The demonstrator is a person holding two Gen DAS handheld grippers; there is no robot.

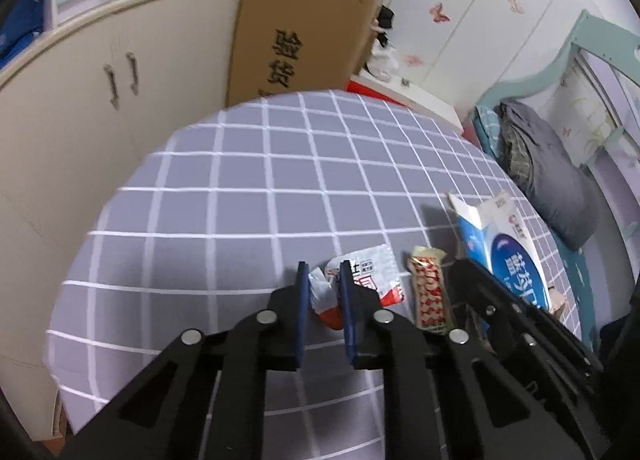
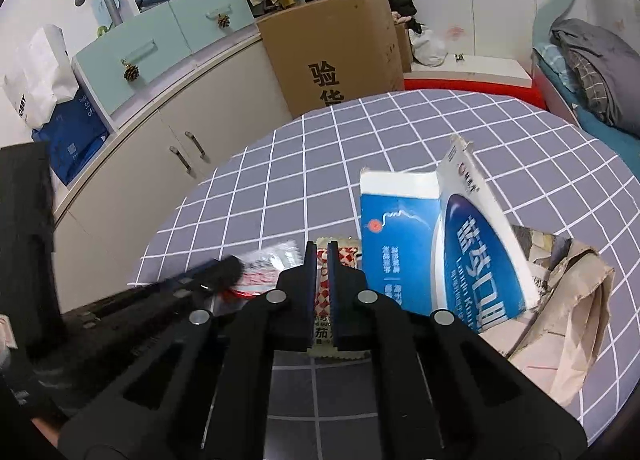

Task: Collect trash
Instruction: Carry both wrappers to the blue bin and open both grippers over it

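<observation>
Left wrist view: a crumpled red-and-white foil wrapper (image 1: pixel 362 280) lies on the grey checked table (image 1: pixel 240 188), and the left hand-held gripper (image 1: pixel 324 280) has its blue fingers closed onto the wrapper's crumpled near end. Just right of that gripper lies a narrow red-and-white patterned sachet (image 1: pixel 430 292). The right hand-held gripper (image 2: pixel 321 260) has its fingers nearly together, pinching the sachet (image 2: pixel 324 296) between them. Right of it stands a torn blue-and-white cardboard box (image 2: pixel 432 252), touching crumpled brown paper (image 2: pixel 576 300).
</observation>
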